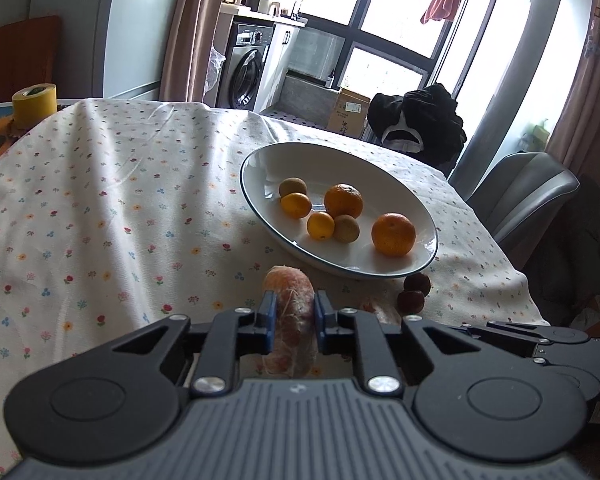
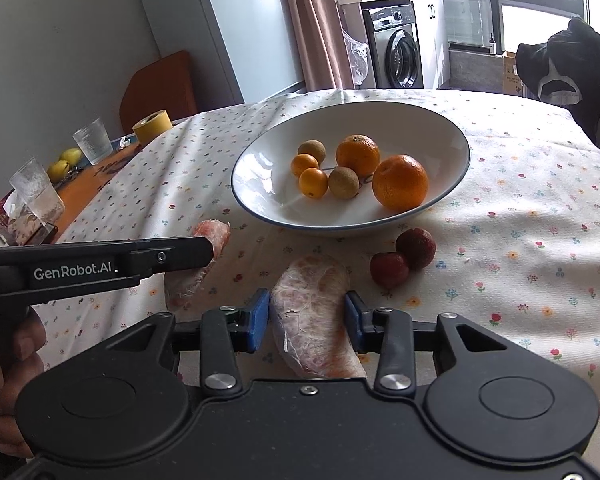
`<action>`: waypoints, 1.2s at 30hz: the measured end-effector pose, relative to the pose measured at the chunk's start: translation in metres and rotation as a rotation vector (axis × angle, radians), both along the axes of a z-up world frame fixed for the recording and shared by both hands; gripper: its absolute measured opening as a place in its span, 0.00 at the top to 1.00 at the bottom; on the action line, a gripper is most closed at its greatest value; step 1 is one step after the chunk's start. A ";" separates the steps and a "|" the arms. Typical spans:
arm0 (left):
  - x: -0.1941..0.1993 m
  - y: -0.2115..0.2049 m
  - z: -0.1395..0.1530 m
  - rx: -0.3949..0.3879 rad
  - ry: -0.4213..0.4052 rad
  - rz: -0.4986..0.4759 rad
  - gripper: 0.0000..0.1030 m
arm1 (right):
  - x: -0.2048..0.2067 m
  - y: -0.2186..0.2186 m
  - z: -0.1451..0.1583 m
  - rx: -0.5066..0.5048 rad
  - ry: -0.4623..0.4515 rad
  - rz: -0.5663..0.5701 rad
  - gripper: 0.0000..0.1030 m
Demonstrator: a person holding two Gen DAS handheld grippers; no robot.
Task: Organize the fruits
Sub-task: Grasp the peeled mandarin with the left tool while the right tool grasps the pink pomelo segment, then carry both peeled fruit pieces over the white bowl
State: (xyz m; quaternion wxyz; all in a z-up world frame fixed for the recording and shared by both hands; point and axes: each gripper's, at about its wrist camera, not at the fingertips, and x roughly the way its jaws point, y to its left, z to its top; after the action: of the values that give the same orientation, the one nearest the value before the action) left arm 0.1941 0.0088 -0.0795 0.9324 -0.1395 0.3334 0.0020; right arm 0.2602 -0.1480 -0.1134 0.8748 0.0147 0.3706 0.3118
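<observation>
Left hand-held gripper (image 1: 294, 314): clenched on a peeled pomelo segment (image 1: 290, 300), lifted for the plate.
Right hand-held gripper (image 2: 306, 320): released, pads flanking a second segment (image 2: 314, 320) lying on the counter (image 2: 520, 240).
Plate (image 2: 260, 176): oranges, kumquats gathered; lychees (image 2: 404, 256) left outside.

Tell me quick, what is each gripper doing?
Left gripper: shut on a peeled fruit segment.
Right gripper: open, fingers either side of another peeled segment lying on the tablecloth.

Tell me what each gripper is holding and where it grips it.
Left gripper pinches a peeled pomelo segment across its flat sides. Right gripper straddles another segment; contact unclear.
</observation>
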 end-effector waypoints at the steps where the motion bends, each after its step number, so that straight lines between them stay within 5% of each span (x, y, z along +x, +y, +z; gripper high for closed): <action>1: -0.001 0.001 0.002 0.000 -0.004 0.000 0.83 | -0.001 -0.001 0.003 0.009 -0.007 0.009 0.80; 13: -0.010 0.007 0.015 0.000 -0.046 0.016 0.83 | -0.001 -0.009 0.018 0.034 -0.029 -0.014 0.93; 36: 0.014 -0.006 0.039 -0.006 -0.109 -0.006 0.83 | 0.007 -0.033 0.060 0.091 -0.107 -0.058 0.94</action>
State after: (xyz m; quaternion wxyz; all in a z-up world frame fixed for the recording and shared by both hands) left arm 0.2083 0.0032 -0.0410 0.9489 -0.1409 0.2824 -0.0095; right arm 0.2673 -0.1807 -0.0533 0.9005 0.0484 0.3081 0.3031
